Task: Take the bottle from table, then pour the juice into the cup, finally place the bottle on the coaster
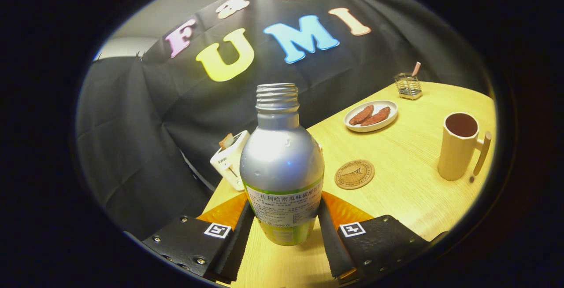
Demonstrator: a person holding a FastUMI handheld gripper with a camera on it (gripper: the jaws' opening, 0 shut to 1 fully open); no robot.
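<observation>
A silver bottle [282,164] with a green-edged label and an uncapped threaded neck stands upright between my fingers. My gripper [285,230] is shut on the bottle, with one pad pressed to each side of its lower body. Its base looks close to the wooden table [410,200]; whether it touches I cannot tell. A round cork coaster [354,174] lies just beyond my right finger. Farther right stands a tall cream cup [458,147] with a side handle and a dark inside.
A white plate [371,116] with two brown sausages sits beyond the coaster. Behind it is a small wire holder [408,85] with a straw-like stick. A white toaster [229,158] with bread stands at the table's left corner, behind the bottle.
</observation>
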